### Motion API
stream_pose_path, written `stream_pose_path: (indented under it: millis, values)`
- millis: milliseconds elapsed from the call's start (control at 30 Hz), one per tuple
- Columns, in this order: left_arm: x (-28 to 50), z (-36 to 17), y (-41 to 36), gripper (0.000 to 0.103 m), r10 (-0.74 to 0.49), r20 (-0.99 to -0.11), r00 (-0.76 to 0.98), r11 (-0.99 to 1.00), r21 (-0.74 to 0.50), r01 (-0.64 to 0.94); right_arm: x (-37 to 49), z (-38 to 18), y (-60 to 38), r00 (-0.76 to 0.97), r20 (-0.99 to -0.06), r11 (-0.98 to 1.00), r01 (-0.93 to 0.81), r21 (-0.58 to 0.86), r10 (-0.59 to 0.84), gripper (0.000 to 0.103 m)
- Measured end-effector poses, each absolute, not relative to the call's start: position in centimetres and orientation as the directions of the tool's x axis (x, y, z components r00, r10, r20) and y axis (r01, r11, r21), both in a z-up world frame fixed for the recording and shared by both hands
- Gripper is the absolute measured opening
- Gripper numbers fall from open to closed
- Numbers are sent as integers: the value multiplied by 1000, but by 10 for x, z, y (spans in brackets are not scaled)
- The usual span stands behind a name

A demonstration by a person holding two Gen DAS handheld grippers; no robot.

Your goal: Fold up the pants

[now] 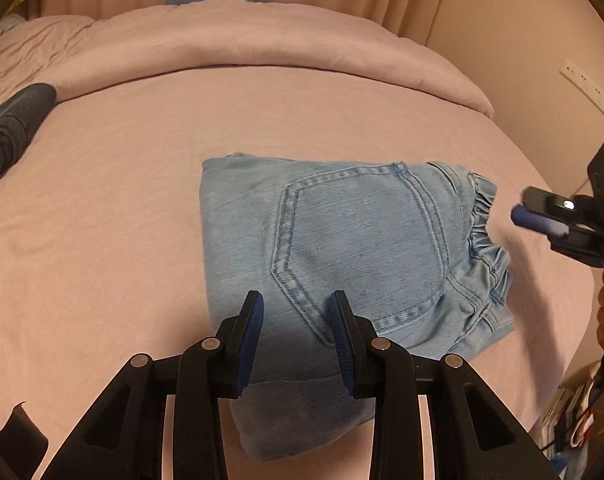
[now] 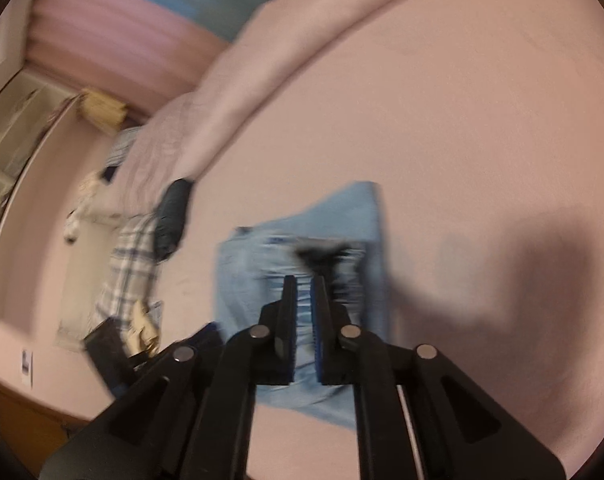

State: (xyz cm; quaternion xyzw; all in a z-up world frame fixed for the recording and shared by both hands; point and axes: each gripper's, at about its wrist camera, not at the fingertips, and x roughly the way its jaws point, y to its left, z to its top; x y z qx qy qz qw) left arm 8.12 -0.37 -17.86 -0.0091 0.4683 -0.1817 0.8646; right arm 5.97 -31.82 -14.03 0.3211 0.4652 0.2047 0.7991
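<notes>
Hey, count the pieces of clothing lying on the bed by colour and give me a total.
Light blue: 1, the folded jeans
Dark grey: 1, the rolled garment near the far left edge of the bed
Total: 2

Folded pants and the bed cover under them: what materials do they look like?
Folded pants: light blue denim by the look, matte, with a visible twill weave, double-stitched pocket seams and a gathered elastic waistband. Bed cover: pink woven fabric, probably cotton or a blend, matte, with soft creases and no sheen. The exact fibre cannot be told.
</notes>
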Motion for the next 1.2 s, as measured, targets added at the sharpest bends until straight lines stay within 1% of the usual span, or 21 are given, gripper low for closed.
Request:
stream_pose_path:
  millis: [67,100,200,267,333,467,533,633,667,733,800,900,967,1000,1033,1067,1100,1167,1200]
  values:
    - [84,-179,-3,32,-327,-807,492,933,-193,304,56,-137,-309,459,-616,719,-74,691,640,33]
    - [84,-179,-1,32,-327,-808,491,933,-193,304,55,-138,-305,445,-627,728,-87,680,639,32]
    - [86,-179,-3,32,-323,-811,487,933,-187,308,59,-152,-294,409,-718,807,-91,583,564,32]
    - [87,-180,-3,32,-320,-815,483,933,-182,311,63,-160,-288,375,-727,806,-105,583,575,33]
    - [88,-181,-3,32,-315,-818,482,934,-178,309,62,-159,-281,370,-752,835,-159,527,545,33]
    - [92,-183,-6,32,-310,-823,476,935,-173,310,51,-139,-277,381,-727,821,-283,496,571,20]
    - [93,-184,-8,32,-303,-827,474,936,-165,311,50,-140,-278,358,-721,804,-307,509,593,20]
    - [92,-183,-10,32,-298,-830,471,937,-159,312,60,-160,-283,319,-759,823,-243,513,567,22]
    - [92,-182,-10,32,-297,-831,471,937,-157,313,63,-168,-287,299,-759,816,-198,543,578,22]
    - [92,-182,-9,32,-297,-833,468,936,-155,317,64,-178,-299,285,-725,776,-152,612,627,23]
    - [92,-183,-10,32,-295,-836,463,936,-154,318,63,-182,-301,274,-705,752,-134,646,654,28]
    - [93,-183,-12,32,-286,-838,465,938,-145,315,63,-187,-297,254,-724,762,-104,639,642,30]
    - [93,-183,-14,32,-285,-838,465,939,-145,313,64,-184,-294,256,-718,757,-105,645,647,35]
    - [92,-184,-14,32,-286,-838,465,938,-147,313,65,-184,-290,253,-719,757,-105,644,647,35]
    - [92,-184,-14,32,-287,-838,464,938,-148,313,65,-184,-289,252,-730,768,-109,632,636,33]
    - [92,-185,-14,32,-282,-840,463,939,-144,312,65,-181,-286,262,-746,788,-124,602,612,29]
    - [93,-185,-14,32,-283,-841,462,939,-145,312,63,-174,-279,276,-763,811,-154,565,584,14]
    - [92,-185,-14,32,-287,-839,462,939,-149,311,56,-160,-271,315,-784,845,-218,488,534,8]
    - [93,-184,-14,32,-287,-840,461,938,-150,311,51,-153,-270,329,-775,842,-238,484,539,7]
